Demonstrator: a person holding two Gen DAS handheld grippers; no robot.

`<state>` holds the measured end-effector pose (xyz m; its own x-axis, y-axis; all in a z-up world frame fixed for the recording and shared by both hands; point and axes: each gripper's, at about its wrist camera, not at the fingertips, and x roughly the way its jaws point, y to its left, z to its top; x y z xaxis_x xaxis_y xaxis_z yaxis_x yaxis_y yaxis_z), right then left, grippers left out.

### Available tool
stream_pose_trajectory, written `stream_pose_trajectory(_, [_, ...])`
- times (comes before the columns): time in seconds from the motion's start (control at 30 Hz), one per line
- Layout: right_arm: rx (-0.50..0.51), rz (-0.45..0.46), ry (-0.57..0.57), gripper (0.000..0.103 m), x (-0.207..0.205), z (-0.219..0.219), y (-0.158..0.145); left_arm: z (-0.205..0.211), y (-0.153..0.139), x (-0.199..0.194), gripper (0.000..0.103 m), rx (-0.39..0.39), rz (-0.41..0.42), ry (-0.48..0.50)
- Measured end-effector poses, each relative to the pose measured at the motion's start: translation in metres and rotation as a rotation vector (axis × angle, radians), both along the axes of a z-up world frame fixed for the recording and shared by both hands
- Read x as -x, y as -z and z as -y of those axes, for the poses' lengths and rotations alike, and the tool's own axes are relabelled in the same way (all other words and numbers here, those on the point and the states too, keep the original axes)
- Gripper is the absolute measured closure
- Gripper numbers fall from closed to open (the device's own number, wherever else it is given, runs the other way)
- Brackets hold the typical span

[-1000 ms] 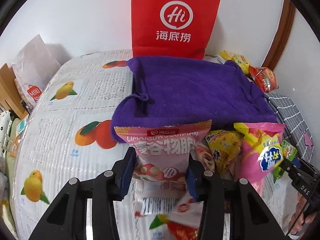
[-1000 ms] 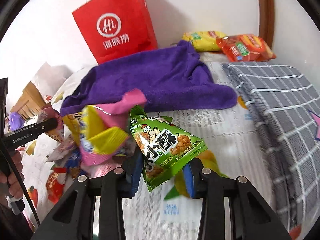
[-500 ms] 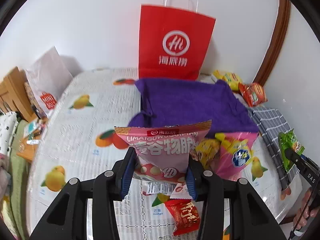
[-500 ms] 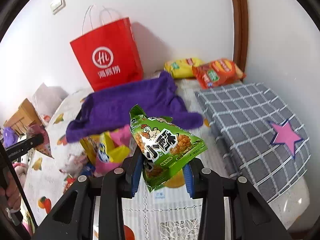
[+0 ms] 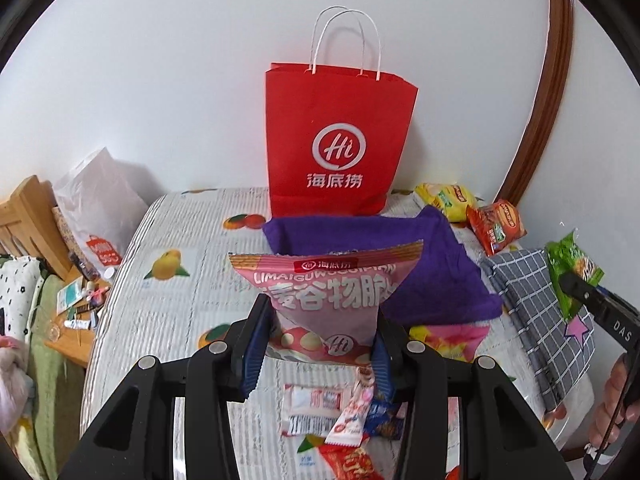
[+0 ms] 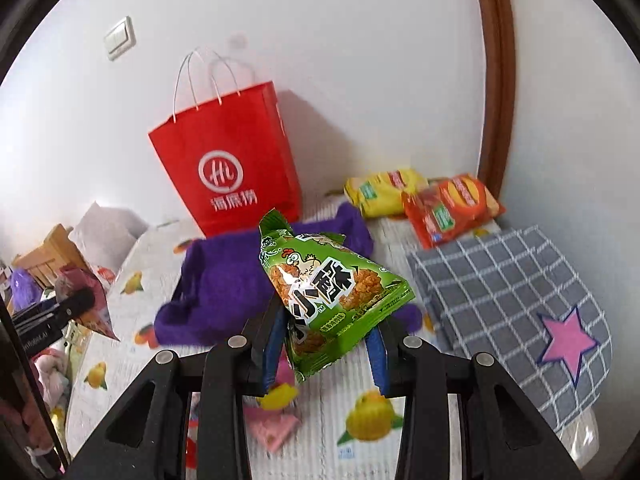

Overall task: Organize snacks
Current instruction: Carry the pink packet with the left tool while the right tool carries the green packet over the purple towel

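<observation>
Left claw (image 5: 318,346) is closed on a pink snack bag (image 5: 328,292), held above the bed (image 5: 180,300). Right claw (image 6: 326,338) grips a green snack bag (image 6: 324,296) tightly.

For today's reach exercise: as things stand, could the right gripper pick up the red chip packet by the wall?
Probably not yet: the right gripper is shut on the green snack bag, though nothing blocks the red chip packet.

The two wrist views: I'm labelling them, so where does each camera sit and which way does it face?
Left wrist: behind the left claw, shut on a pink snack bag, facing the red paper bag; a hand shows at right.
Right wrist: behind the right claw, shut on a green snack bag, facing the same wall.
Both show the red bag and purple towel.
</observation>
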<state>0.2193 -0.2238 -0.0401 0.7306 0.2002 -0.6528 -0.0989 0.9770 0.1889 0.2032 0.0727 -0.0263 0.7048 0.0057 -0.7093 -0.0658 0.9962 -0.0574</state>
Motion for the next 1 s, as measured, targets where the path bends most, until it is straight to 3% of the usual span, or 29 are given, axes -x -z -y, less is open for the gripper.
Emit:
stream_pose_trajectory(0.2, [0.005, 0.023, -0.019, 0.066, -0.034, -0.009, -0.015, 0.004, -0.004, -0.034, 0.061, -0.012, -0.008, 0.006])
stream_pose_trajectory(0.5, [0.050, 0.020, -0.078, 0.066, -0.093, -0.036, -0.008, -0.001, -0.004, -0.085, 0.061, -0.024, -0.004, 0.006])
stream_pose_trajectory(1.0, [0.047, -0.046, -0.114, 0.066, -0.175, -0.063, 0.043, -0.021, 0.071, -0.158, 0.061, 0.035, -0.117, -0.046])
